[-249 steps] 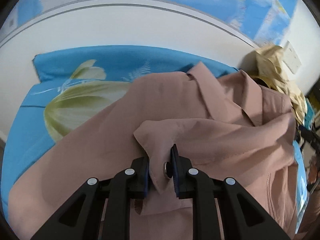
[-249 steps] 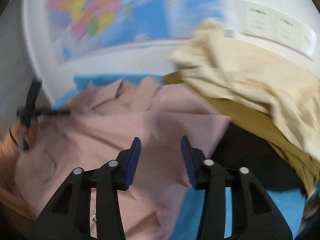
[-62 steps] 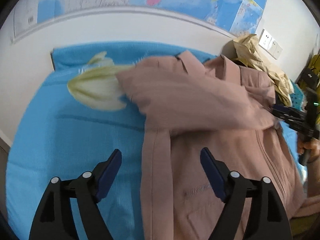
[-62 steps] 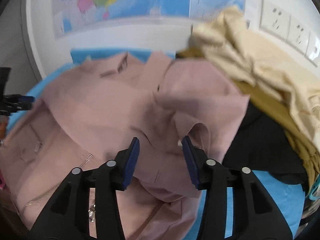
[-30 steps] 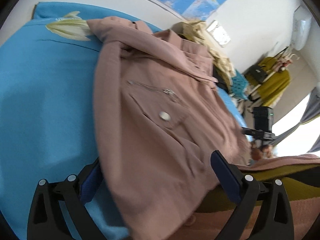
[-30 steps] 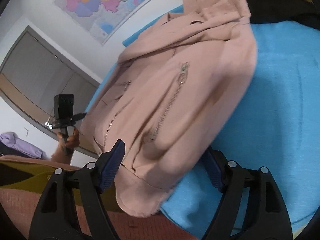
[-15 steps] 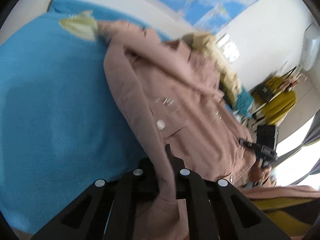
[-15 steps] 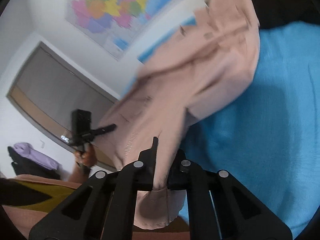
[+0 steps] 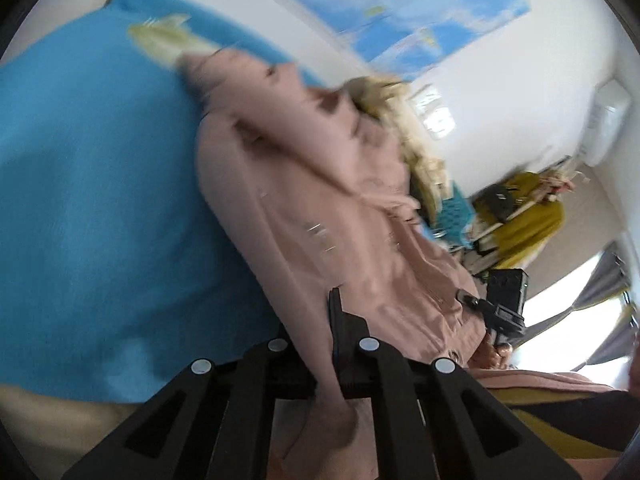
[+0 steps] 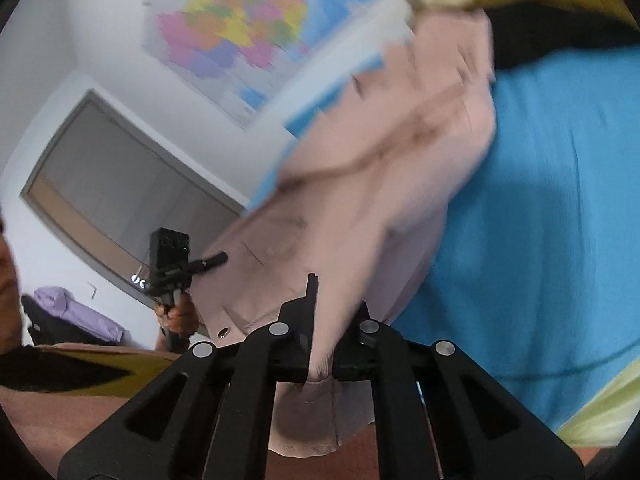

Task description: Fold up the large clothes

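Both grippers have hold of the dusty-pink zip-front jacket [image 9: 320,208] now, one at each near corner of its hem, and the garment lies stretched away from them across the bright blue bedspread [image 9: 100,200] toward the wall with the coloured map [image 9: 400,12]. The left gripper [image 9: 326,344] has its black fingers pinched together with a strip of pink hem squeezed between them, cloth spilling out below the clamp. Same story on the right gripper [image 10: 322,344]: fingers drawn in tight on the opposite hem corner, the fabric bunching and hanging beneath. In the right wrist view the jacket [image 10: 380,184] looks narrowed, its sides and sleeves seemingly turned in over the body, though motion blur leaves the exact layering hard to read. So the lengthwise tucking appears done, and what looks left is the big one: carrying this hem up toward the collar to halve the jacket, then flattening it. Beyond it, a heap of pale cream and mustard clothes [image 9: 404,136] sits by the wall, apparently unfolded, so more work may be waiting there.
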